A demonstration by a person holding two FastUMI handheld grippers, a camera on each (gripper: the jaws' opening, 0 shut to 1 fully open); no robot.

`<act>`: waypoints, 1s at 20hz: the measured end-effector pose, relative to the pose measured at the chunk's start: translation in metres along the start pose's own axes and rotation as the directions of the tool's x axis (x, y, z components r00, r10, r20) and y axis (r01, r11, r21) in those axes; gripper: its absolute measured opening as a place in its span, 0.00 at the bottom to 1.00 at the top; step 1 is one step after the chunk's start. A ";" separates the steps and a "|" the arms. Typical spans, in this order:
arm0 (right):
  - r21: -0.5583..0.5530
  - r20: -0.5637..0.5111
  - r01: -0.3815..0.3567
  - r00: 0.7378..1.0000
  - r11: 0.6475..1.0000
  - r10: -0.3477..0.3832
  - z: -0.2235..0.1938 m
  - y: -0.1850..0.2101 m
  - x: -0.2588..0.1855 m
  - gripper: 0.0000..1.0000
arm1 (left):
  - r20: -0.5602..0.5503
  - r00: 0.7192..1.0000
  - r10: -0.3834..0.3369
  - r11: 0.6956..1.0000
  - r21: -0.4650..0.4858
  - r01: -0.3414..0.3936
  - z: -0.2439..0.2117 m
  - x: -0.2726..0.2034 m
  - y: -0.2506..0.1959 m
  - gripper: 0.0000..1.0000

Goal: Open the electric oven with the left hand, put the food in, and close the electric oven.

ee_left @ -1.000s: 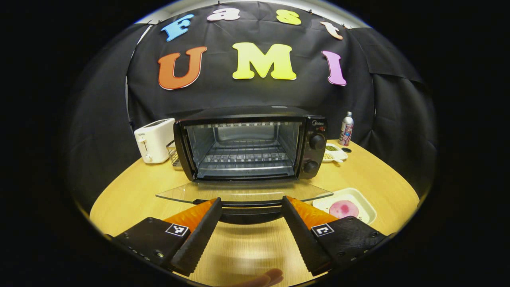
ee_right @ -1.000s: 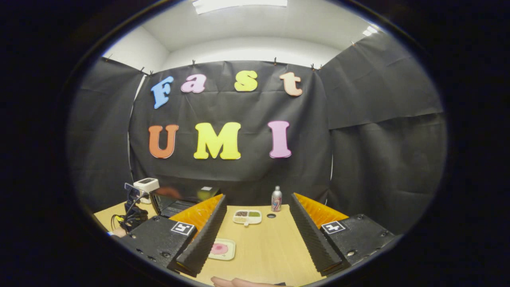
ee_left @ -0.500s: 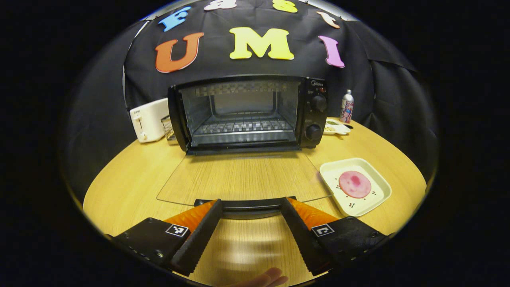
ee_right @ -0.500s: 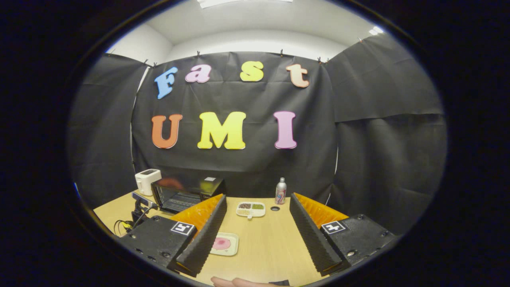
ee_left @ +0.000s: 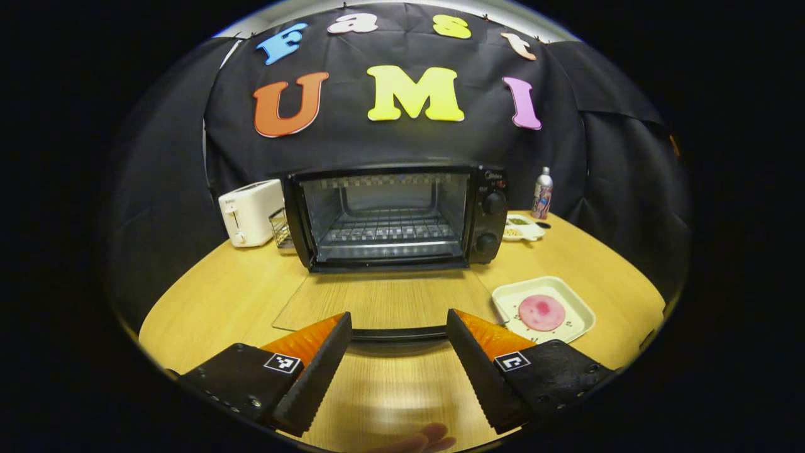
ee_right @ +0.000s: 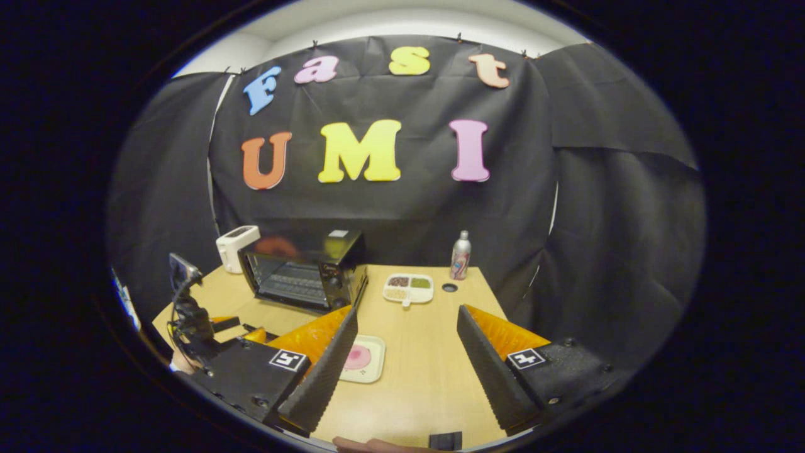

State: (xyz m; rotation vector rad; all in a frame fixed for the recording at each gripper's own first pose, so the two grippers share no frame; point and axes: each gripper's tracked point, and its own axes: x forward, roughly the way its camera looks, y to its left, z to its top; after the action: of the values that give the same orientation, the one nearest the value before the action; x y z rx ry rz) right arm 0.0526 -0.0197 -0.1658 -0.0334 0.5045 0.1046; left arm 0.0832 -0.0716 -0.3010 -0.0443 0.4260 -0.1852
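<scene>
Now hovering with left gripper (ee_left: 398, 327) spread wide before oven (ee_left: 396, 217) door (ee_left: 383, 301) lying flat, right gripper (ee_right: 407, 327) likewise gaping above table (ee_right: 415, 377)

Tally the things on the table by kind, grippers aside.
Appliances: 2, the electric oven with its door down, and the toaster.
Dishes: 2, the white tray holding a pink food slice, and the divided dish.
Food slices: 1.
Bottles: 1, the bottle.
Total: 6.
</scene>
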 end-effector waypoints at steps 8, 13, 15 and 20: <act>0.018 -0.398 -0.069 0.915 0.997 0.071 -0.079 0.008 0.091 1.00 | 0.292 0.956 0.026 1.000 -0.004 -0.026 0.123 -0.097 -0.005 0.95; 0.104 -0.562 -0.048 0.821 0.993 0.099 -0.123 0.002 0.131 0.96 | 0.385 0.920 0.072 0.997 -0.028 -0.067 0.150 -0.140 0.000 0.95; 0.153 -0.621 -0.065 0.770 0.986 0.147 -0.142 0.008 0.148 0.88 | 0.401 0.913 0.075 0.997 -0.037 -0.066 0.150 -0.153 -0.002 0.95; 0.246 -0.699 -0.128 0.663 0.961 0.267 -0.180 0.033 0.190 0.73 | 0.415 0.905 0.094 0.995 -0.011 -0.098 0.141 -0.177 0.000 0.96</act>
State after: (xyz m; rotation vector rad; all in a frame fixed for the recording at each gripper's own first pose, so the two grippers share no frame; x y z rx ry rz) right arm 0.1276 0.0203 -0.4159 0.1657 1.3327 0.2683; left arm -0.0165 -0.0382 -0.1007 -0.0508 -0.0004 -0.0761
